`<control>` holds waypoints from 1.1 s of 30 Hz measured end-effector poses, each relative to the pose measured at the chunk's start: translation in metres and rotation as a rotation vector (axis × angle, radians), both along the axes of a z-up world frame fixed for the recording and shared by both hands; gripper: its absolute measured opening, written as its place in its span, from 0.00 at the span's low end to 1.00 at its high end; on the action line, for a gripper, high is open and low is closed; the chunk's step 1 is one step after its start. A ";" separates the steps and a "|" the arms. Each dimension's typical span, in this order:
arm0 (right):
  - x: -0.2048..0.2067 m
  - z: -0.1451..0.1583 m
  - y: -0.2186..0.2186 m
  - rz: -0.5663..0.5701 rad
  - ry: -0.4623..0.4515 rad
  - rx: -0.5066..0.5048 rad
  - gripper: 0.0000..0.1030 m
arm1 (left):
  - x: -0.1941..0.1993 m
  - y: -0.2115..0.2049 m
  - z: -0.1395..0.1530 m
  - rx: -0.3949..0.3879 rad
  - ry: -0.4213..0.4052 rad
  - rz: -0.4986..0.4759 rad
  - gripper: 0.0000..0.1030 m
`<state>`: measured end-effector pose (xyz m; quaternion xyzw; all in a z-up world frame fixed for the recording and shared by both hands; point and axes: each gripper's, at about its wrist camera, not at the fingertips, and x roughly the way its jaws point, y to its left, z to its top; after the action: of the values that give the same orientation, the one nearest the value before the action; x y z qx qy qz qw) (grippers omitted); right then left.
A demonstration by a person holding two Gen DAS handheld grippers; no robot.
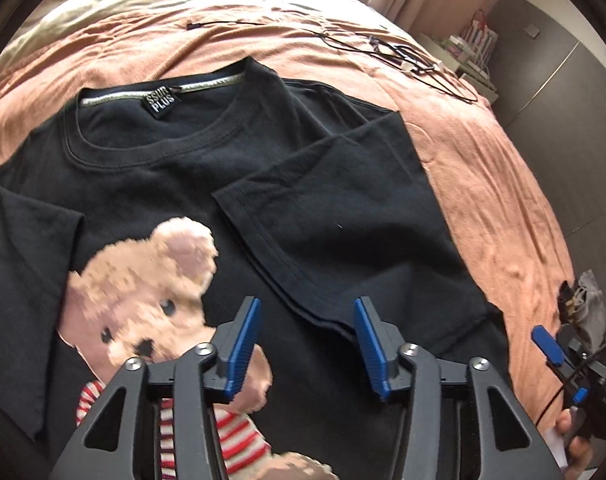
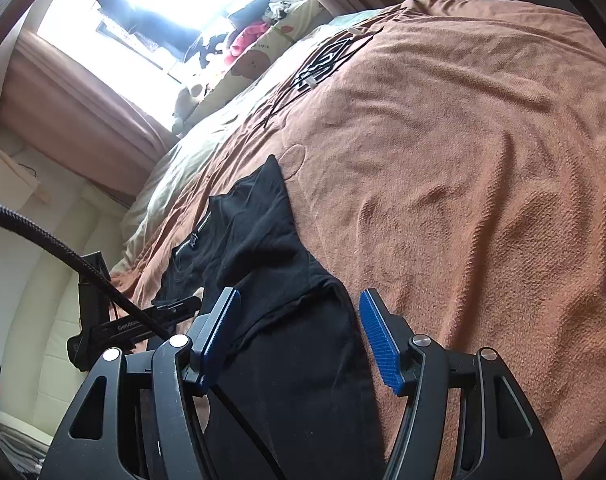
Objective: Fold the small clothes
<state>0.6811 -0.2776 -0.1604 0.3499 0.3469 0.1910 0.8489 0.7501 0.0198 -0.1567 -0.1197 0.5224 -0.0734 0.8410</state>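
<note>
— Left wrist view first: what does the garment look like, starting at its left side?

— A black T-shirt (image 1: 175,168) lies face up on a bed covered by an orange-pink blanket (image 1: 483,184). At the left a short sleeve (image 1: 27,264) lies spread out flat. Next comes the teddy bear print (image 1: 151,304) in a red-and-white striped top, with the round collar above it and a small black label (image 1: 159,103) sewn inside the neck. To the right, the other sleeve (image 1: 343,216) is folded inward over the chest, its hemmed edge running diagonally.

— And the left gripper (image 1: 308,344)?

— It hovers above the lower part of the shirt, blue pads spread wide, holding nothing.

— What sits further right?

— Bare blanket runs beside the shirt's right edge. Black cables (image 1: 399,50) lie on it near the far corner, well apart from the shirt. At the frame's right edge the other gripper appears, with a hand (image 1: 573,436) on it.

— Right wrist view, same order?

— At the left, the other tool's black body and a braided cable (image 2: 43,236). In the middle, the shirt's folded side stretches away. The right gripper (image 2: 299,340) is wide open and empty, straddling the shirt's side edge. Right of that the blanket is broad, wrinkled and free.
</note>
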 end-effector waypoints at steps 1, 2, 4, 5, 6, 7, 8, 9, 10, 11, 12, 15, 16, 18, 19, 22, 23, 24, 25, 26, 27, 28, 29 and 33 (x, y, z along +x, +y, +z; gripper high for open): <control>0.000 0.000 0.000 0.000 0.002 -0.003 0.58 | -0.003 -0.002 0.000 -0.018 0.000 0.001 0.56; 0.000 0.000 0.000 0.000 0.005 -0.006 0.58 | -0.005 -0.004 0.001 -0.037 -0.002 0.004 0.59; 0.000 -0.001 0.000 0.002 0.010 -0.004 0.58 | -0.009 -0.009 0.001 -0.064 -0.003 0.010 0.63; 0.000 -0.002 0.000 0.003 0.013 -0.003 0.58 | -0.010 -0.012 0.000 -0.070 -0.003 0.011 0.63; 0.001 -0.002 0.000 0.002 0.018 -0.005 0.58 | -0.012 -0.016 -0.002 -0.077 -0.001 0.009 0.63; 0.001 -0.003 0.001 -0.002 0.025 -0.013 0.58 | -0.013 -0.020 -0.005 -0.091 0.003 0.007 0.63; 0.001 -0.004 0.001 -0.003 0.030 -0.017 0.58 | -0.012 -0.023 -0.008 -0.100 0.006 0.010 0.63; 0.001 -0.004 0.002 -0.004 0.031 -0.020 0.58 | -0.013 -0.026 -0.012 -0.106 0.011 0.016 0.63; 0.001 -0.004 0.002 -0.004 0.029 -0.019 0.58 | -0.014 -0.028 -0.015 -0.108 0.017 0.021 0.63; 0.000 -0.003 0.002 -0.001 0.027 -0.018 0.58 | -0.014 -0.031 -0.018 -0.108 0.024 0.024 0.63; 0.000 -0.002 0.003 0.004 0.024 -0.017 0.58 | -0.014 -0.034 -0.022 -0.101 0.027 0.027 0.62; -0.002 0.000 0.001 0.013 0.017 -0.005 0.54 | -0.017 -0.041 -0.025 -0.039 0.011 0.036 0.43; -0.002 0.000 0.000 0.011 0.015 -0.002 0.54 | -0.018 -0.043 -0.026 -0.036 0.016 0.032 0.34; -0.002 0.000 -0.003 0.006 0.016 0.001 0.54 | -0.018 -0.045 -0.028 -0.085 0.053 0.012 0.11; -0.002 -0.001 -0.003 0.003 0.019 0.004 0.54 | -0.019 -0.046 -0.027 -0.092 0.058 0.007 0.07; -0.003 -0.003 -0.006 -0.008 0.029 0.011 0.54 | -0.023 -0.047 -0.020 -0.118 0.058 -0.013 0.05; -0.003 -0.003 -0.008 -0.013 0.031 0.013 0.54 | -0.024 -0.046 -0.019 -0.142 0.067 -0.012 0.05; -0.004 -0.003 -0.008 -0.017 0.031 0.014 0.54 | -0.025 -0.044 -0.018 -0.171 0.078 -0.007 0.05; -0.005 -0.002 -0.010 -0.022 0.029 0.017 0.54 | -0.027 -0.042 -0.018 -0.199 0.089 0.000 0.05; -0.006 -0.002 -0.010 -0.025 0.026 0.019 0.54 | -0.027 -0.041 -0.017 -0.207 0.095 0.003 0.05; -0.007 -0.001 -0.011 -0.027 0.022 0.022 0.54 | -0.028 -0.040 -0.017 -0.191 0.104 0.002 0.05; -0.008 0.000 -0.010 -0.025 0.017 0.022 0.54 | -0.027 -0.042 -0.018 -0.162 0.117 -0.007 0.05; -0.009 0.001 -0.009 -0.021 0.011 0.022 0.54 | -0.026 -0.044 -0.020 -0.114 0.135 -0.019 0.08; -0.009 0.005 0.003 0.022 -0.018 0.011 0.54 | -0.027 -0.043 -0.016 -0.059 0.138 -0.045 0.24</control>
<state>0.6724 -0.2749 -0.1555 0.3490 0.3422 0.2051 0.8479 0.7232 -0.0228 -0.1722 -0.1372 0.5792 -0.0992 0.7974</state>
